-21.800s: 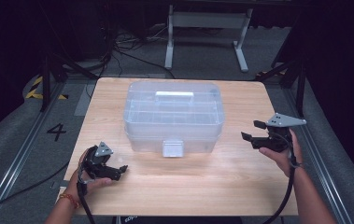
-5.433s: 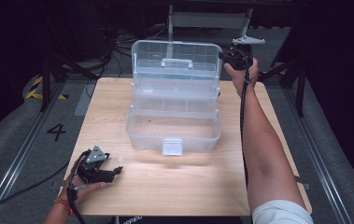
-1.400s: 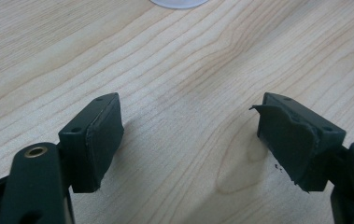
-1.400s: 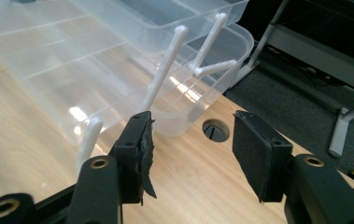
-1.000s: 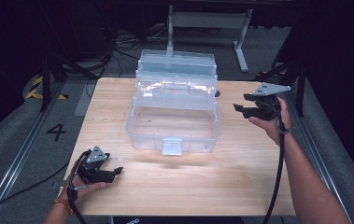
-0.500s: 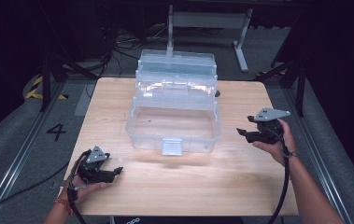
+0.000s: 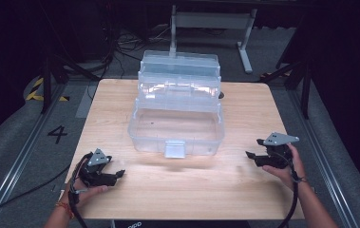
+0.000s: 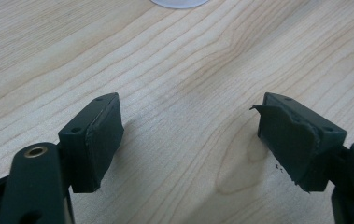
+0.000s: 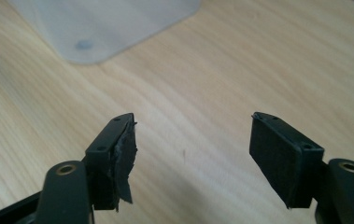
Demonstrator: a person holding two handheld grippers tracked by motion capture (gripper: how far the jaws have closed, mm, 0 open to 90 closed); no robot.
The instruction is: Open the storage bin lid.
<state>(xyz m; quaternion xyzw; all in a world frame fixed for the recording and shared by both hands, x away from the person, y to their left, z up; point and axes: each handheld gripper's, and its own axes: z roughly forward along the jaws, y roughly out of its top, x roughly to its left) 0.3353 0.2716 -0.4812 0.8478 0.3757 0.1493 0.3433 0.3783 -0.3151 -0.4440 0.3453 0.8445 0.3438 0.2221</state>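
Clear plastic tiered box [image 7: 175,111] was seen mid-table, lid raised, trays stepped back. Judged light, rigid, slick; best gripped at front latch [image 7: 175,148] or rim. Left gripper [image 7: 113,175] held open, empty. Right gripper [image 7: 252,156] jaws were just opening, nothing between.

This looks like a lab or recording studio. A bare wooden tabletop [image 7: 244,109] stands on grey carpeted floor [image 7: 6,156] marked with a number "4" [image 7: 57,134] at left. Loose cables [image 7: 120,42] tangle in the dark upper left, with yellow-black hazard tape [image 7: 37,88] nearby and a grey metal stand [image 7: 211,21] at top centre.
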